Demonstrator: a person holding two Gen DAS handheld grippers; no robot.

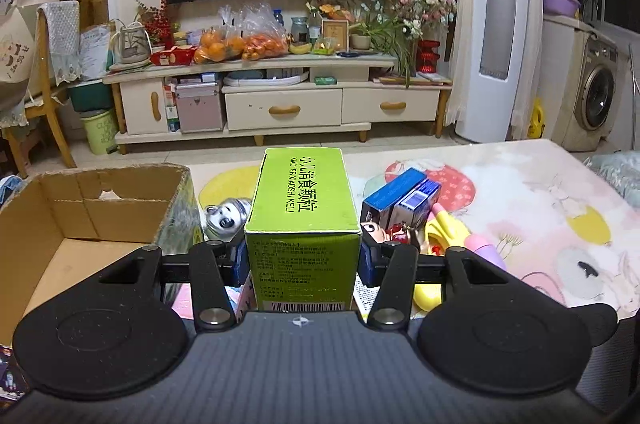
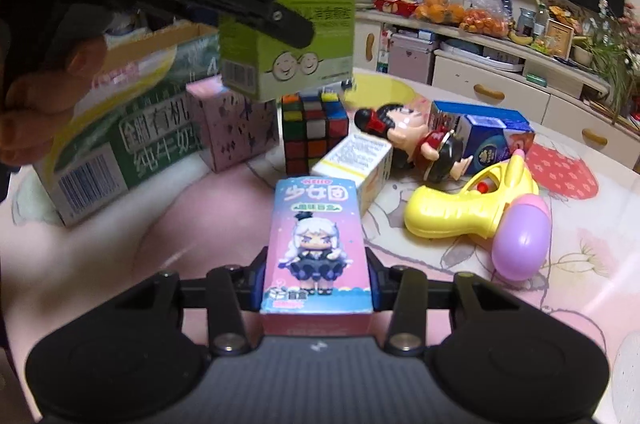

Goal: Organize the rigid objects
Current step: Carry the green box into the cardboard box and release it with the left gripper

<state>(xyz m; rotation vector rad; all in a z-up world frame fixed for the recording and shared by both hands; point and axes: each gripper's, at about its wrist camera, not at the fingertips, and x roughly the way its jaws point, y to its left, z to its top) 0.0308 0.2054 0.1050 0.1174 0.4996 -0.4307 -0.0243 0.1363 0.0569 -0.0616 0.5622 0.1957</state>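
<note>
Cardboard box (image 1: 80,220) sits open on your far left, flaps up, and right next to it your left gripper (image 1: 303,260) is clamped on the green box (image 1: 304,200), pads squeezing both sides. From the right wrist view that green box hangs in the air, clear of the mat, above the pink patterned box (image 2: 232,128) and the puzzle cube (image 2: 314,128). Behind those stands the big green milk carton (image 2: 120,140), with your hand (image 2: 36,104) showing near it.

Move right and your right gripper (image 2: 316,282) has the pink doll box (image 2: 316,244) between its pads, touching both sides, so it's gripped; the box looks to be lying flat on the mat (image 2: 520,304). Just past it lies a white box (image 2: 356,168), then the doll (image 2: 416,140) on its side, against the blue boxes (image 2: 488,132). Furthest right is the yellow toy gun (image 2: 472,204) with its purple end, near the doll's feet.
</note>
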